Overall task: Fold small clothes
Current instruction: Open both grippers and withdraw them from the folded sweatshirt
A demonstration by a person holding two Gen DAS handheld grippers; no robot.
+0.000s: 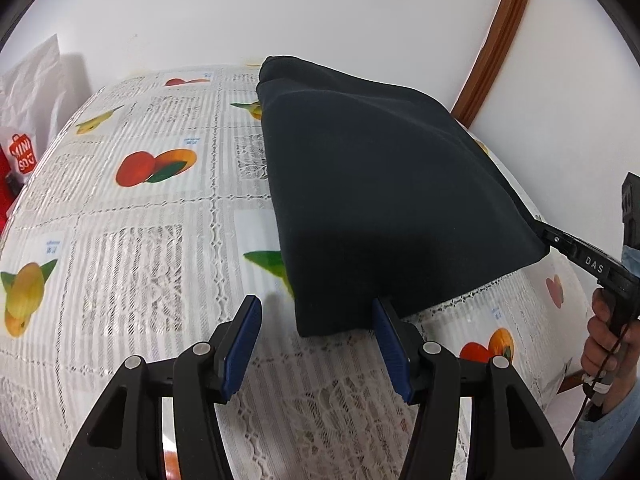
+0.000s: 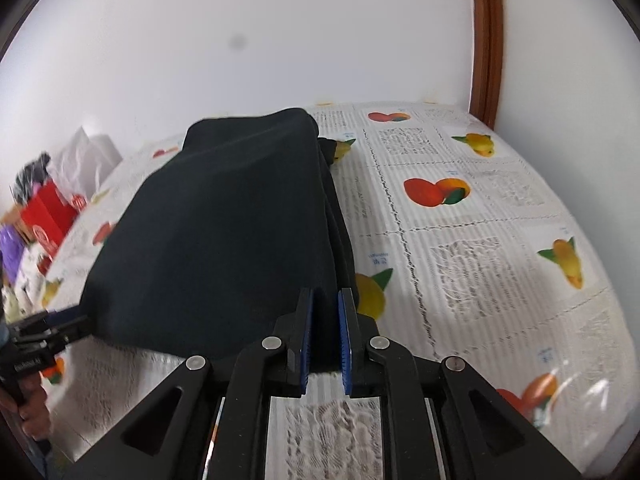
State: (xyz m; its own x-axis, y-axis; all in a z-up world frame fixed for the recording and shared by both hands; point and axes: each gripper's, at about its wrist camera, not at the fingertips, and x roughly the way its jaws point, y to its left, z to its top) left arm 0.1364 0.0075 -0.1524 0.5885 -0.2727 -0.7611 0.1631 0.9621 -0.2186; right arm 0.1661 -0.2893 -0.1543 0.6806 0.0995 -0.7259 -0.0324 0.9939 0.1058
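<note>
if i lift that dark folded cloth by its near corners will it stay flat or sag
The dark cloth would likely sag: it is soft fabric, already draping in a curve between its pinched corners. The right gripper holds several layers, so they may slip apart. The left gripper stands open beside the other corner, leaving that side unsupported.

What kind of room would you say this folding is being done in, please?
Probably a home room: a table under a fruit-print lace tablecloth, a red shopping bag beside it, plain white walls and a wooden door frame.
</note>
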